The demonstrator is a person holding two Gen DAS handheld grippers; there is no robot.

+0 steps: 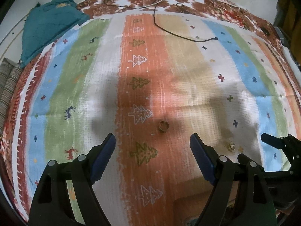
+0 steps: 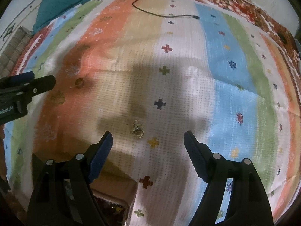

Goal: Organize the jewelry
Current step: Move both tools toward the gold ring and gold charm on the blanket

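Observation:
A gold ring (image 1: 163, 125) lies on the orange stripe of the mat, just ahead of my open, empty left gripper (image 1: 152, 140). It also shows in the right wrist view (image 2: 79, 82), far left. A small silvery jewelry piece (image 2: 137, 129) lies on the white stripe just ahead of my open, empty right gripper (image 2: 148, 138), slightly left of its centre. The same piece shows in the left wrist view (image 1: 230, 146), to the right of the left gripper. The right gripper's tips show in the left view (image 1: 270, 139); the left gripper's tips show in the right view (image 2: 30, 81).
A striped patterned mat (image 1: 188, 66) covers the surface. A black cable (image 1: 188, 37) lies at the far side. A teal cloth (image 1: 50, 24) sits at the far left. A box with small colourful items (image 2: 111, 205) is at the near edge under the right gripper.

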